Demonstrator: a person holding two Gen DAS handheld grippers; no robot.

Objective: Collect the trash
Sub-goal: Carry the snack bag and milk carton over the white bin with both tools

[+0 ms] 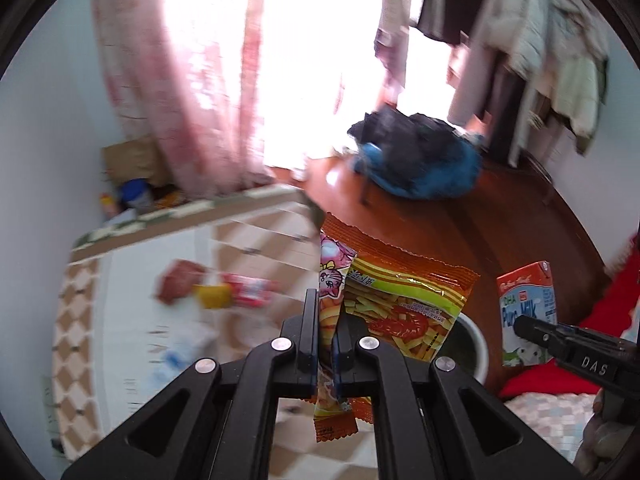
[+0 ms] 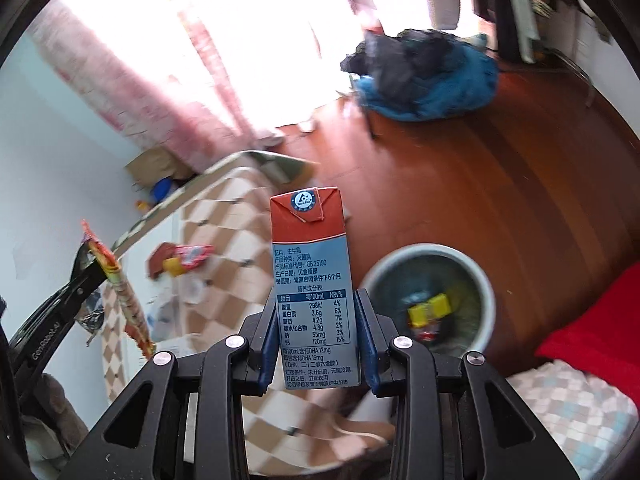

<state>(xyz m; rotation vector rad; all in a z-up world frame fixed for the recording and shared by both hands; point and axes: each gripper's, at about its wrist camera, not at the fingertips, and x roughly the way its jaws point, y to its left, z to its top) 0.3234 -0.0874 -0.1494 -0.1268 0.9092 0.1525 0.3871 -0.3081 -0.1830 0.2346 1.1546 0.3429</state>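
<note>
My left gripper [image 1: 326,328] is shut on an orange snack packet [image 1: 400,308] with fries printed on it, held in the air above the bin [image 1: 478,344]. My right gripper [image 2: 316,320] is shut on a red and blue milk carton [image 2: 310,264], upright, just left of the round grey bin [image 2: 432,296]. The bin holds a yellow wrapper [image 2: 430,308]. The carton also shows in the left wrist view [image 1: 528,312], the packet in the right wrist view [image 2: 124,296]. More wrappers [image 2: 180,260] lie on the checkered table [image 2: 224,216].
A blue and black bundle [image 2: 424,80] lies on the brown wooden floor [image 2: 500,184]. A red cloth [image 2: 600,336] is at the right. Pink curtains [image 1: 176,80] hang by the bright window. A cardboard bag and bottles [image 1: 132,176] stand behind the table.
</note>
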